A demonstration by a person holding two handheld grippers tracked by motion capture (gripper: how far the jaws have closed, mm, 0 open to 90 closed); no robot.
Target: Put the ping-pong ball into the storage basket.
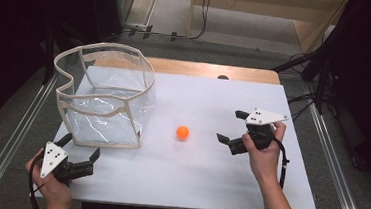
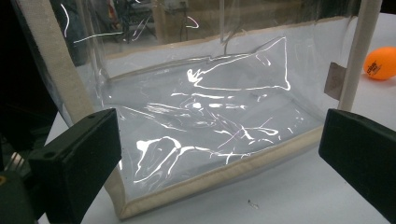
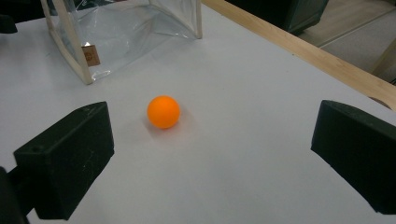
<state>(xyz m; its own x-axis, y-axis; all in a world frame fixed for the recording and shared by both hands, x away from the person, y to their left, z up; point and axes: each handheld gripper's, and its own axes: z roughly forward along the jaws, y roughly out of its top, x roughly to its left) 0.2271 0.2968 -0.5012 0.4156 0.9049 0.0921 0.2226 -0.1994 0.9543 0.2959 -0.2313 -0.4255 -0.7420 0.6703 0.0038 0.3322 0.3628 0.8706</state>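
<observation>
On the white bench point(image 1: 207, 186), orange ball point(image 1: 182, 132) at center; clear bag point(image 1: 105, 95) at 10 o'clock (upright, open-topped). Left gripper point(image 1: 80, 155) fingers wide, right gripper point(image 1: 232, 125) fingers wide, both empty.

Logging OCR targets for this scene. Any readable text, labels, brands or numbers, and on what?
Nothing legible.
Orange ball: dark printed mark on its side, too blurred to read.
Clear bag: small brown tag on its corner seam, marks too small to read.
Left tool and right tool: no text visible.
</observation>
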